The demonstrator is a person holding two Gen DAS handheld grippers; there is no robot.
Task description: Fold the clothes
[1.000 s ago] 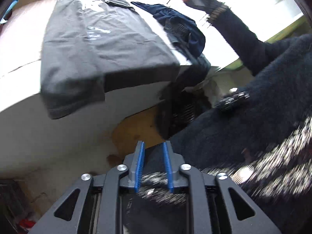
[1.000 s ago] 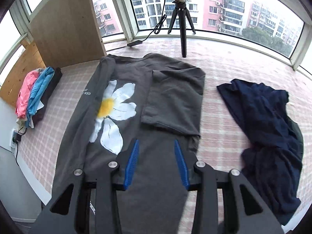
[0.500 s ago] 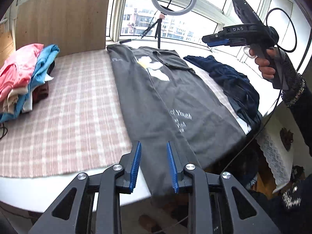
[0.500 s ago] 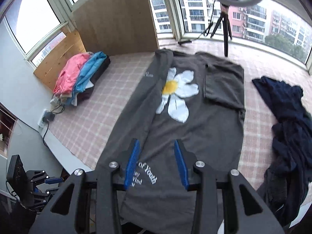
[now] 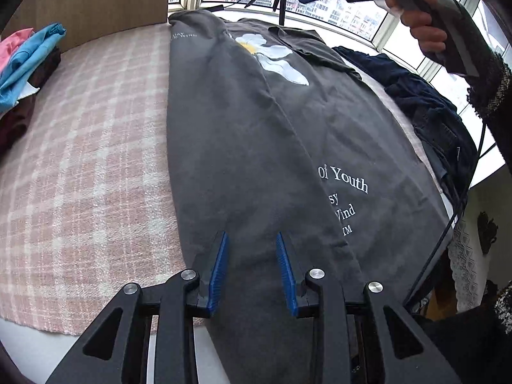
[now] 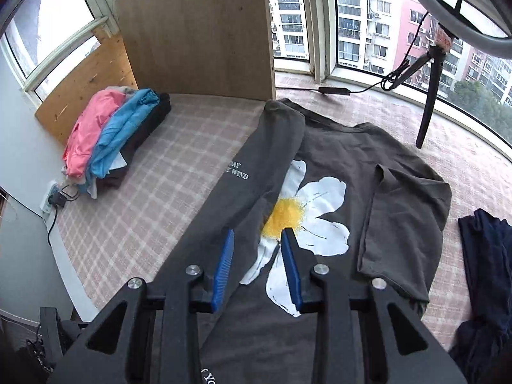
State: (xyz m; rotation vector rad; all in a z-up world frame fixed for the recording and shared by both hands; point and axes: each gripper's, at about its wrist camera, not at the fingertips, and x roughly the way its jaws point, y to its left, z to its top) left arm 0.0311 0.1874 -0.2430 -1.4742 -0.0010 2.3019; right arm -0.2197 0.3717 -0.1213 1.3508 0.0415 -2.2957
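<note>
Likely a home bedroom, checked bedspread (image 6: pixel 134 224), wooden headboard (image 6: pixel 83 89), folded clothes pile (image 6: pixel 112 140), bay window (image 6: pixel 352 25) facing apartment blocks

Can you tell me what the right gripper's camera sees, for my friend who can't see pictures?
A dark grey T-shirt with a big white daisy lies flat on a pink checked cloth, one side folded in. The right gripper hovers above it, closing on nothing.

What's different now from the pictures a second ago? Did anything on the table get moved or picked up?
Only the grippers moved. The left gripper swung up from beside the table to hover over the grey shirt; the right gripper drew back, its jaws closing on nothing. The shirt, navy clothes and folded pile stayed put.
</note>
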